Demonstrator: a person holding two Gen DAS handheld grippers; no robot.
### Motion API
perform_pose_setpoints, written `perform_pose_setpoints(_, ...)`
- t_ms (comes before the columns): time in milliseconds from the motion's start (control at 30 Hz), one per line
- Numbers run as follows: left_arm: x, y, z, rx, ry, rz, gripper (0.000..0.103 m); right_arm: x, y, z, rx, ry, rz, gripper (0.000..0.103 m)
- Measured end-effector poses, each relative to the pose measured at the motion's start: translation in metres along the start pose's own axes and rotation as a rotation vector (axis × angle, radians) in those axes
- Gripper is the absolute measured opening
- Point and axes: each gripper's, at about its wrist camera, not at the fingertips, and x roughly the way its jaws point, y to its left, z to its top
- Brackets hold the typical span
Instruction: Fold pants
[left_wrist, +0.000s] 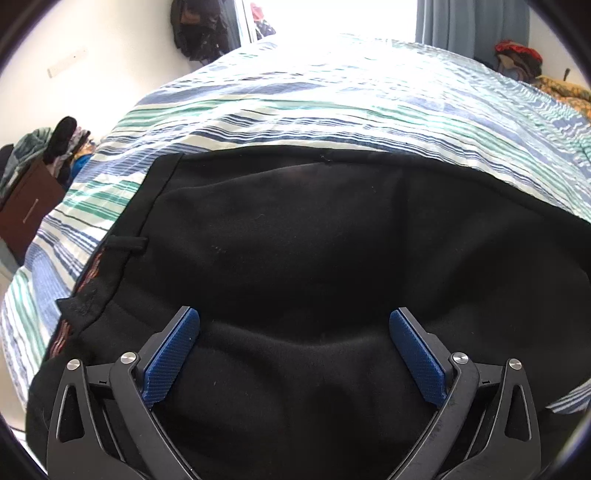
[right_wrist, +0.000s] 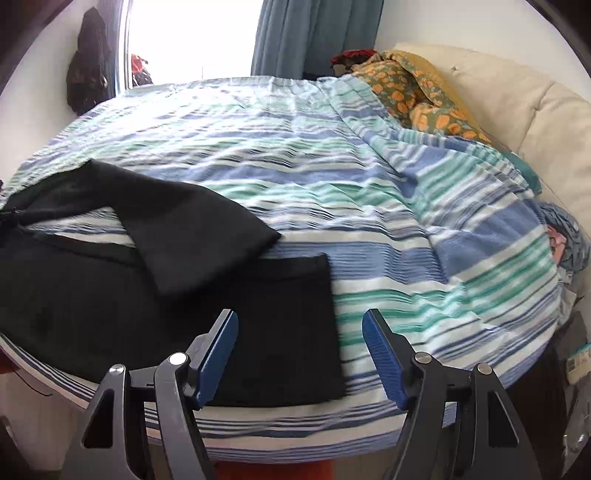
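Early fold: one leg of the pants (right_wrist: 155, 236) lies crooked across the other.
Left gripper (left_wrist: 294, 350) and right gripper (right_wrist: 300, 354) both released, empty; next, grasp the cuff at ten o'clock of the right gripper.

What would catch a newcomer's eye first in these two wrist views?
The black pants sprawl across the near edge of the striped bedspread, one leg flopped diagonally over the other. Both the left gripper and the right gripper stand open and empty above the cloth, and a floral pillow sits at the far right.

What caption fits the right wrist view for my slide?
Open right tool above black pants spread on a striped bed cover.
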Motion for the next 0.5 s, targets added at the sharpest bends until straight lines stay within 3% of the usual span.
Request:
perform_pose_setpoints(133, -0.052, -0.007, -0.020, 0.000, -0.039, -0.102, 0.102, 0.002, 0.089, 0.011, -0.011, -0.068, 0.157, 0.077)
perform_pose_setpoints(267, -0.100, -0.024, -0.068, 0.054, -0.059, -0.194, 0.102, 0.017, 0.168, -0.002, -0.023, -0.075, 0.246, 0.077)
perform_pose_setpoints(400, -0.114, -0.048, -0.125, 0.159, -0.066, -0.219, 0.102, 0.039, 0.207, -0.031, -0.088, 0.003, 0.257, 0.077)
perform_pose_setpoints(500, -0.102, -0.060, -0.152, 0.178, -0.030, -0.220, 0.103, 0.057, 0.206, -0.044, -0.073, 0.065, 0.273, 0.082)
